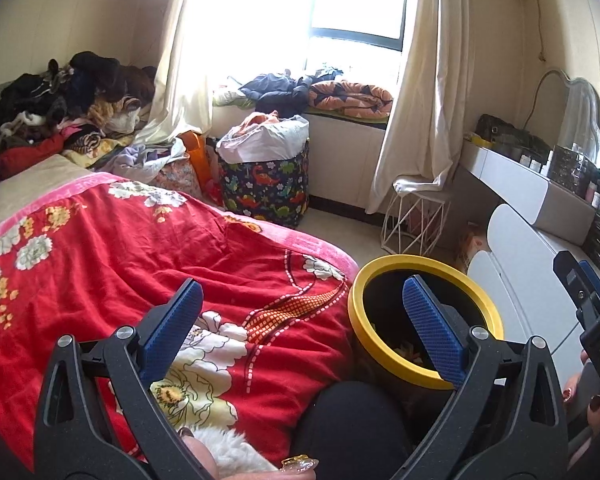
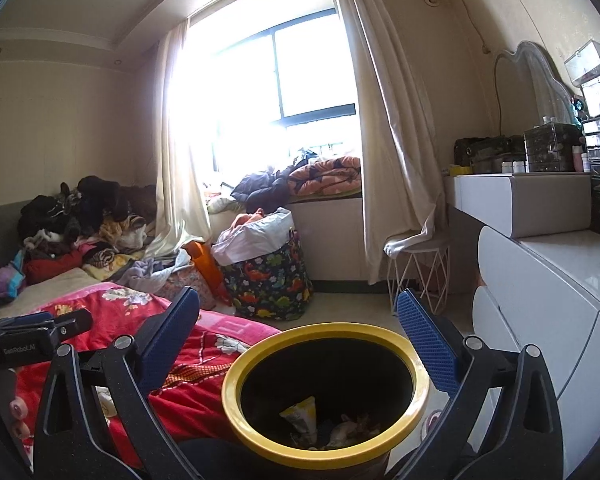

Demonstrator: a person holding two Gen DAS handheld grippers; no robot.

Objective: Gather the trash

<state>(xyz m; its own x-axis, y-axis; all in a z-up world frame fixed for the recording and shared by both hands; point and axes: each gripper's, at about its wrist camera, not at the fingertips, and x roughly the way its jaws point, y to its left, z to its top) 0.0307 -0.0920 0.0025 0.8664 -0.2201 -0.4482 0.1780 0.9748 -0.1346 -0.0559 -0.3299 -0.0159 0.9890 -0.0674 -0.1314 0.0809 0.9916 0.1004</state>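
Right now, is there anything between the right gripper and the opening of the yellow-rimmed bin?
Nothing visible. The right gripper is open and empty above the yellow-rimmed bin, whose mouth is uncovered, with trash at the bottom.

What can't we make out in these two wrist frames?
- Bin contents: right wrist view shows a yellow-white wrapper and pale scraps; the rest is in shadow. In the left wrist view the left gripper finger and the rim cover most of the inside.
- Window: blown out in both views.
- Dresser items: too small to identify.
- Small amber object: cut off by the bottom edge, left wrist view.
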